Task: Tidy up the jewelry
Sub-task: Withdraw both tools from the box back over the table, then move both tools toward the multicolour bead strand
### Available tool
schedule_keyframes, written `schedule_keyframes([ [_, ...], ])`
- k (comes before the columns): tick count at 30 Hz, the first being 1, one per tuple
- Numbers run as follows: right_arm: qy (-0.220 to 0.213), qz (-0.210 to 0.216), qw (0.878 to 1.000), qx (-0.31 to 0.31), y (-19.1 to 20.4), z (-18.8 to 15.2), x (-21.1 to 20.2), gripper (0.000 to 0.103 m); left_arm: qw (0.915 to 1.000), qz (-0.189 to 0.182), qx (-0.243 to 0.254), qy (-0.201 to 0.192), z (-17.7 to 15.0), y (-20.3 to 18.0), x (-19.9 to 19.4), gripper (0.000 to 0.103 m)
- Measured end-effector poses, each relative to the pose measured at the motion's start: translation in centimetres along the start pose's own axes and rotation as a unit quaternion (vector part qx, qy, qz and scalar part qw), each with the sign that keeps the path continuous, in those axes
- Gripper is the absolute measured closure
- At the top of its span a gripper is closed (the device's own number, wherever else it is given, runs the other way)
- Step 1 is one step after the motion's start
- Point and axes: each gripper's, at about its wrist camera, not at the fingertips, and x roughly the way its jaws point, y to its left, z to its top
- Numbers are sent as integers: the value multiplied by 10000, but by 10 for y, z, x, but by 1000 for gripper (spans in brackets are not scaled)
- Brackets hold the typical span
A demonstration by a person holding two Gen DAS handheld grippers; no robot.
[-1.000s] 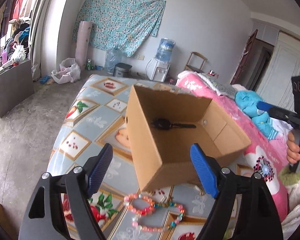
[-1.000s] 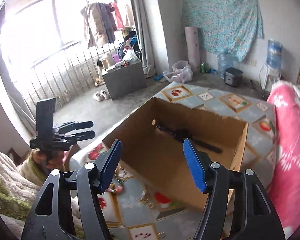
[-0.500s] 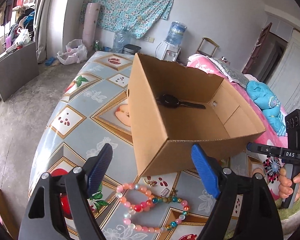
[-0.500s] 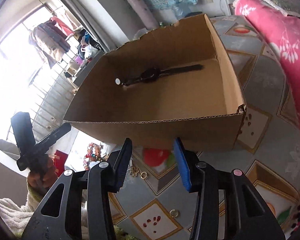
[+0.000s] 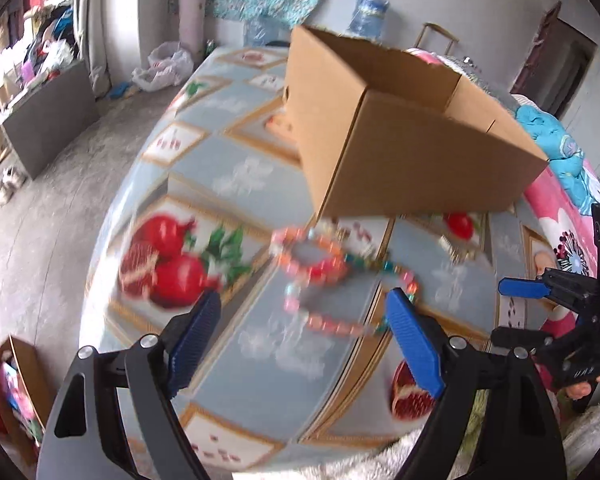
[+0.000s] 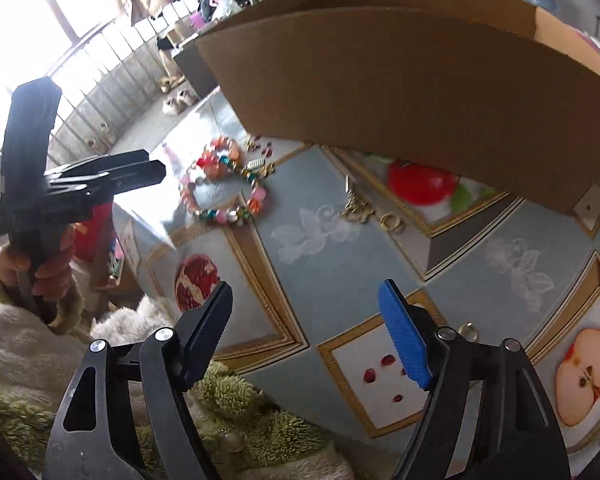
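From the left wrist, the left gripper (image 5: pixel 304 336) has been lowered toward the beaded necklace (image 5: pixel 332 276), lying near the table's (image 5: pixel 228 184) near edge before the cardboard box (image 5: pixel 412 148); jaws wide, empty, loop stretched crosswise.

From the right wrist, the right gripper (image 6: pixel 304 332) is opening, empty, now low over small gold pieces (image 6: pixel 360 208); pickup seems imminent.

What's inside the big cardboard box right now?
Only bare inner walls near the rim of the cardboard box show. Its floor is hidden behind the near wall, so anything lying inside cannot be seen.
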Motion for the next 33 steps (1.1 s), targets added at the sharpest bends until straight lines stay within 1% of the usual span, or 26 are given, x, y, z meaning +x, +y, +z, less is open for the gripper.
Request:
schedule_keyframes([
  [3,58,-248,9994,-240,14,-6,11,21,9997,50,-175,145,-15,9,7,20],
  [5,106,-526,9969,-584,24,-8,15,19,9994,53,-264,222,-21,12,12,20],
  [7,205,-828,9923,-893,32,-11,20,16,9995,37,-264,156,-24,12,13,19],
  [8,228,-897,9910,-962,35,-12,21,15,9997,48,-221,126,-24,12,13,17],
  [10,291,-894,9912,-937,35,-11,22,12,9998,88,-111,166,-24,9,14,16],
  [11,321,-914,9910,-923,34,-11,22,9,9997,107,-57,196,-24,8,15,13],
  [12,366,-956,9905,-923,34,-11,23,8,9996,147,-7,238,-25,7,17,7],
  [13,366,-966,9902,-941,33,-12,23,8,9993,220,48,288,-26,5,19,5],
  [16,378,-949,9906,-915,30,-12,22,8,9980,440,249,367,-28,0,22,5],
  [18,354,-936,9905,-942,29,-13,21,8,9954,681,477,474,-30,-6,25,5],
  [19,356,-934,9905,-945,28,-13,20,8,9940,796,578,468,-31,-10,26,5],
  [22,395,-928,9901,-981,27,-12,20,8,9953,727,440,461,-30,-6,26,5],
  [26,398,-907,9899,-1017,25,-12,20,8,9946,769,512,476,-31,-7,27,5],
  [29,361,-869,9897,-1078,25,-12,21,8,9943,828,436,518,-30,-8,27,5],
  [33,300,-823,9906,-1047,21,-11,21,8,9945,830,431,475,-31,-7,27,4],
])
